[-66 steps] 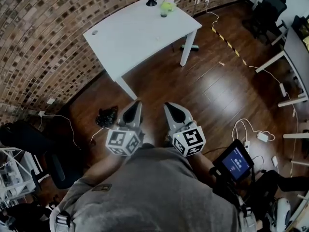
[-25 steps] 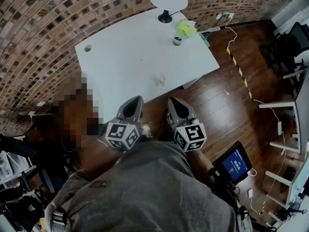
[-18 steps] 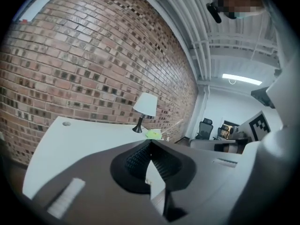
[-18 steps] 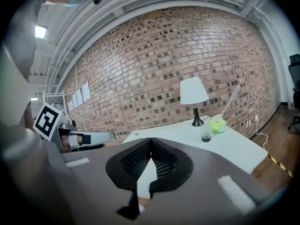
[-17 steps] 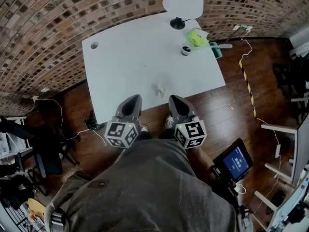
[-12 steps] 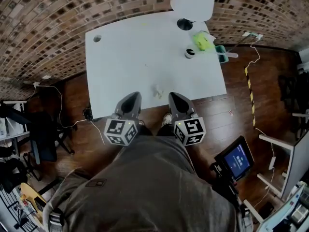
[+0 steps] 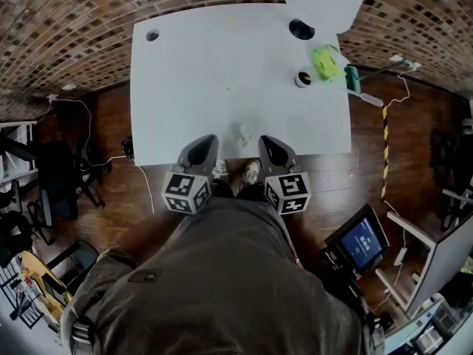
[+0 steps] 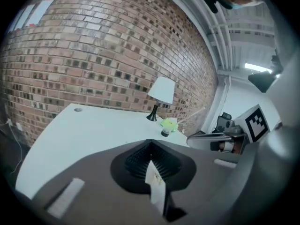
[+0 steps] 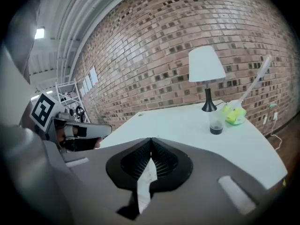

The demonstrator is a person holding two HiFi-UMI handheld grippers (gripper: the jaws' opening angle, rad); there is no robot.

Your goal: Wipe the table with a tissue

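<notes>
Both grippers are being brought nearer the white table [image 7: 192,72] than a second ago. In the head view, the left gripper [image 7: 205,141] and the right gripper [image 7: 266,142] are being held at its near edge. The crumpled tissue [image 7: 243,132] is lying on the table between their tips, touched by neither. In the left gripper view, the jaws are being kept pressed together, and a lamp [image 8: 161,90] and cup [image 8: 164,132] are being seen far across the tabletop. In the right gripper view, the jaws are likewise being held fully together.

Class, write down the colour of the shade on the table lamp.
White. The shade shows best in the right gripper view.
</notes>
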